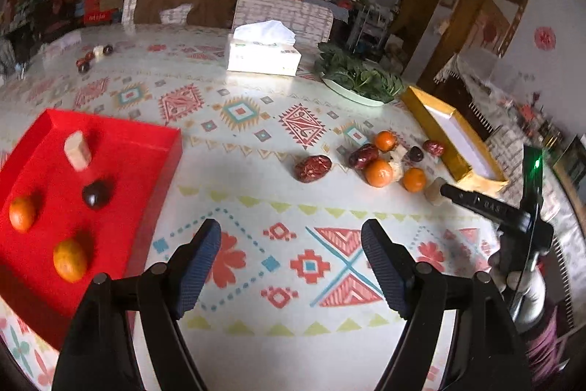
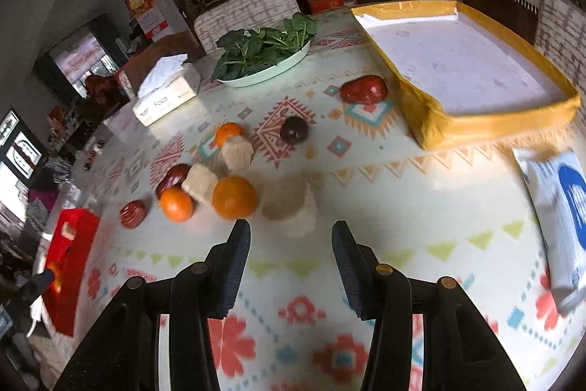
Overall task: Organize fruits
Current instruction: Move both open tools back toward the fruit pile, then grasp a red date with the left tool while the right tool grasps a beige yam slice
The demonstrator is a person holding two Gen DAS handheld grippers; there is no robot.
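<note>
1. Two tools are over the patterned counter [image 1: 256,207], and both are empty: the left tool [image 1: 291,244] has its jaws spread wide with only cloth pattern between them, and the right tool [image 2: 291,244] stands with a narrower gap, nothing gripped.
2. The loose fruit sits in a cluster on the counter: several oranges, including the big one [image 2: 234,196] just ahead of the right tool's left finger, some red dates [image 1: 313,168], a dark plum [image 2: 293,129] and pale cut chunks.
3. A pale chunk [image 2: 291,207] lies directly ahead of the right tool, just beyond its fingertips and roughly in line with the gap. It is blurred, so its long axis is hard to tell.
4. From the left view, the cluster lies well ahead and to the right, with the right tool [image 1: 445,188] already beside it. The right hand is plainly the nearer one.
5. The red tray [image 1: 146,149] lies just left of the left tool and already holds two oranges [image 1: 69,259], a dark plum [image 1: 96,194] and a pale chunk [image 1: 77,149].
6. The yellow-edged tray [image 2: 494,123] sits ahead and to the right of the right tool, and looks empty.
7. My judgement: the next grasp belongs to the right hand, pushing straight forward onto the pale chunk or veering slightly left to the big orange.
</note>
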